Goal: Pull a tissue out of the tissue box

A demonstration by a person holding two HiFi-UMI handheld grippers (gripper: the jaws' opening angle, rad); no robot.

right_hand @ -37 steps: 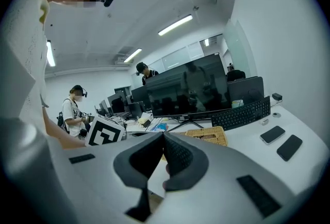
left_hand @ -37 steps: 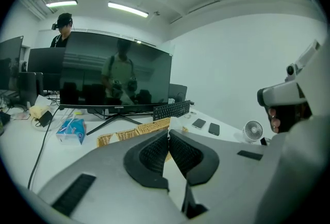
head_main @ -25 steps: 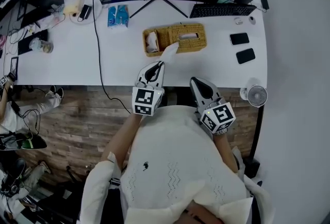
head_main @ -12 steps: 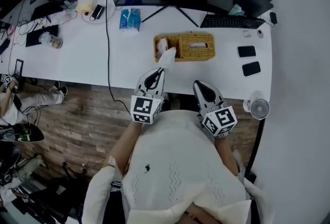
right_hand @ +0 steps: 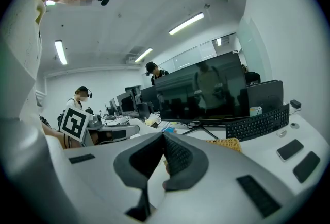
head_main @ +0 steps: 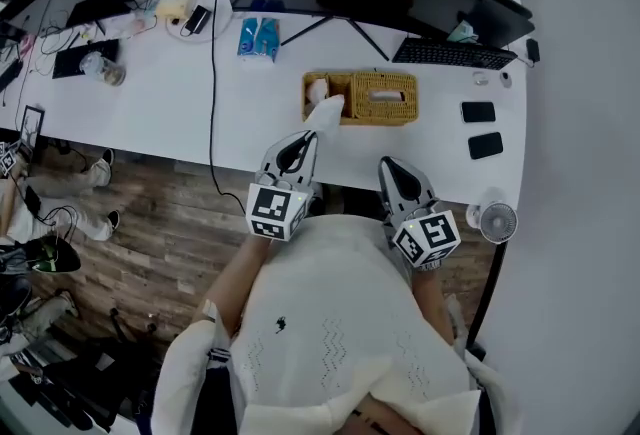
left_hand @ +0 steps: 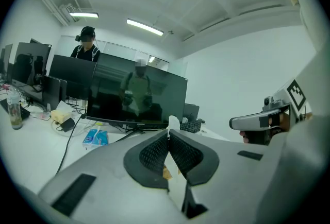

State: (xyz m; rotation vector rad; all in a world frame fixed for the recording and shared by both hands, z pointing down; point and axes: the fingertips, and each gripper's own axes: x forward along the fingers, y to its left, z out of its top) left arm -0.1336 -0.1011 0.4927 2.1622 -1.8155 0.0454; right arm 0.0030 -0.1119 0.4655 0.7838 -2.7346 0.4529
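Observation:
A woven wicker tissue box (head_main: 380, 98) stands on the white desk (head_main: 160, 113), with its open side compartment (head_main: 318, 89) on the left. My left gripper (head_main: 308, 136) is shut on a white tissue (head_main: 328, 112), which hangs free in front of the box. In the left gripper view the tissue (left_hand: 174, 124) sticks up between the closed pads. My right gripper (head_main: 386, 164) hovers at the desk's front edge, to the right of the tissue, shut on nothing. The right gripper view shows the box (right_hand: 227, 144) beyond that gripper's (right_hand: 164, 136) meeting jaws.
A monitor, a keyboard (head_main: 455, 53) and two phones (head_main: 478, 111) lie behind and right of the box. A small fan (head_main: 497, 221) sits at the desk's right corner. Blue tissue packs (head_main: 255, 38) and a black cable (head_main: 212, 73) are to the left. People sit at further desks.
My left gripper has lifted a little and drawn back from the box with the tissue in it. The right gripper has stayed where it was.

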